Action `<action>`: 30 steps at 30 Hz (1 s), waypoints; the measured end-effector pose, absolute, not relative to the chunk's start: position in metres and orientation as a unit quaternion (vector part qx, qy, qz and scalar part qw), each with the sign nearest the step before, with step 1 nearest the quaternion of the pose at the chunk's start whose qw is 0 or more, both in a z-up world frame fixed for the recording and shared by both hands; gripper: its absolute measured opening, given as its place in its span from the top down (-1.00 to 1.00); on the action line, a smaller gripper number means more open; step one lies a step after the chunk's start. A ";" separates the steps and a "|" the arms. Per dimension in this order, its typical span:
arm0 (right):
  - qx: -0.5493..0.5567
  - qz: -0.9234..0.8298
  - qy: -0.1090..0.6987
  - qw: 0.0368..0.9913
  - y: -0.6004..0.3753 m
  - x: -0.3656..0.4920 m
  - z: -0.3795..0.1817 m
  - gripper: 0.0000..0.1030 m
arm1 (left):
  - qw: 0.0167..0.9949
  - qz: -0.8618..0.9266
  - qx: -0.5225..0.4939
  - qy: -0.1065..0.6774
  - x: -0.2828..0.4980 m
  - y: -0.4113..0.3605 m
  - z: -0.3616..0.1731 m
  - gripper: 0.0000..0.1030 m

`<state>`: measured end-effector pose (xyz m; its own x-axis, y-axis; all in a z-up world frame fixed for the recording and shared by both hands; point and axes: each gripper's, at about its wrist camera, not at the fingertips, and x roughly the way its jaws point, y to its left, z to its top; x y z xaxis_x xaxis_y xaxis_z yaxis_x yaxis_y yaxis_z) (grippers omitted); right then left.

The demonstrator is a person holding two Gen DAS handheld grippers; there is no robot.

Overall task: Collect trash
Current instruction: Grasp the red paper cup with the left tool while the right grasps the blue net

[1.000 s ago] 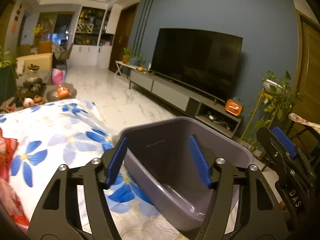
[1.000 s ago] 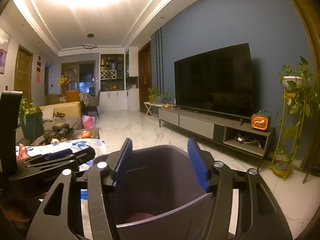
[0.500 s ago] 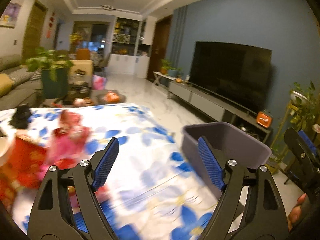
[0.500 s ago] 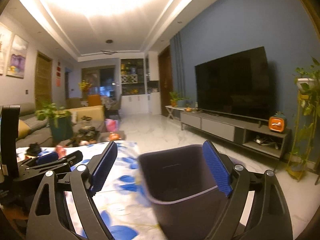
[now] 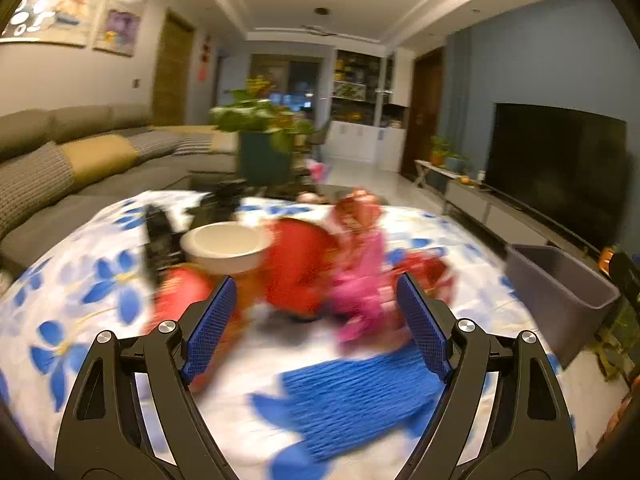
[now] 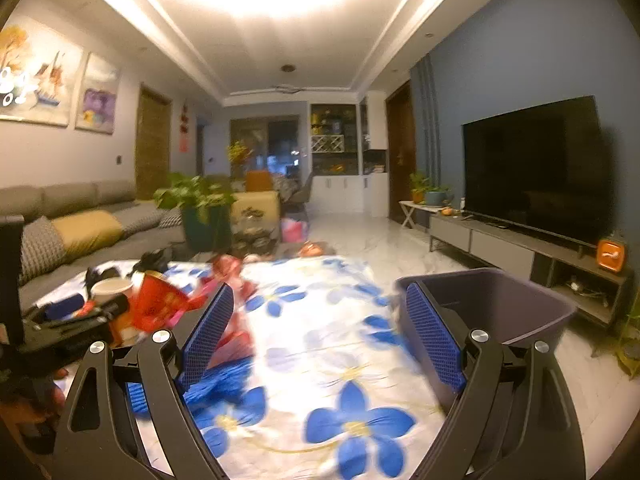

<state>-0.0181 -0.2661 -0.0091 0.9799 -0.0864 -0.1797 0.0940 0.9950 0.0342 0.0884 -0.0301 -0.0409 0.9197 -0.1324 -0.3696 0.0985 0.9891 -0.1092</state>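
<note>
A grey trash bin (image 5: 560, 284) stands at the table's right edge; it also shows in the right wrist view (image 6: 492, 312). Red wrappers (image 5: 300, 264) and a pink wrapper (image 5: 360, 280) lie blurred on the flowered tablecloth (image 5: 80, 288). My left gripper (image 5: 316, 328) is open and empty, just short of the wrappers. My right gripper (image 6: 320, 332) is open and empty above the cloth, left of the bin. In its view a red wrapper (image 6: 160, 304) lies at the left, behind my left gripper's body (image 6: 60, 320).
A white bowl (image 5: 226, 246) and a dark remote-like object (image 5: 158, 236) sit behind the wrappers. A blue textured cloth (image 5: 360, 396) lies near my left gripper. A sofa (image 5: 60, 168), a potted plant (image 5: 264, 140) and a TV (image 6: 536, 168) on its stand surround the table.
Both grippers have swung left, away from over the bin. The left one now faces the wrappers and bowl; the bin has shifted to the right in both views.
</note>
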 end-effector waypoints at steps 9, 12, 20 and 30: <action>0.017 0.006 0.142 0.990 -0.221 0.006 -0.041 -0.66 | 0.979 -0.009 -0.056 0.197 0.081 0.026 -0.055 -0.56; 0.015 0.011 0.166 0.986 -0.213 0.016 -0.055 -0.66 | 0.978 -0.006 -0.061 0.201 0.081 0.035 -0.061 -0.57; 0.009 0.017 0.226 0.974 -0.198 0.045 -0.087 -0.50 | 0.977 0.000 -0.056 0.206 0.086 0.044 -0.076 -0.57; 0.002 0.038 0.269 0.962 -0.182 0.059 -0.105 0.26 | 0.972 -0.016 -0.065 0.224 0.099 0.055 -0.087 -0.56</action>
<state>0.0591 -0.1820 -0.1053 0.8526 0.0742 -0.5172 -0.0717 0.9971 0.0248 0.0993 0.0546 -0.0866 0.8994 -0.0604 -0.4330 0.0025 0.9911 -0.1330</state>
